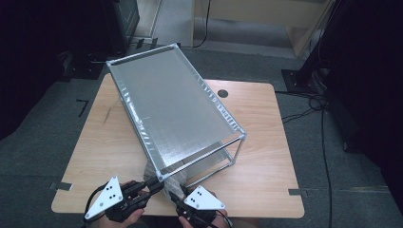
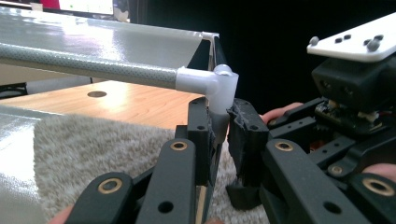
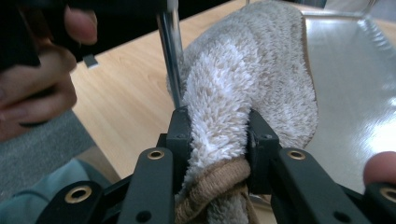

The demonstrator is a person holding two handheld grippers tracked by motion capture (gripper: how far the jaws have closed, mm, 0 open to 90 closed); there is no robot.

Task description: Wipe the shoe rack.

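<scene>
While the fluffy beige-and-white towel (image 3: 243, 88) is being pinched between the jaws of the right gripper (image 3: 218, 135), with its brown bound edge bunching just below the pads, the cloth is lying on the lower shelf at the near corner of the silver metal-framed rack (image 1: 171, 107) and trailing away from that gripper toward the rack's interior. Its long axis is running roughly along the rack's, pointing away from the person and toward the far left of the light wooden table (image 1: 266, 142). Just beside it, the left gripper (image 2: 219, 128) is clamping the upright post below the white plastic corner joint (image 2: 219, 86), steadying the frame. The right hand is therefore the nearer one to the towel, and pulling it out will likely mean drawing it back past the chrome post (image 3: 170, 56), which is standing immediately to the left of the pinched fold.
</scene>
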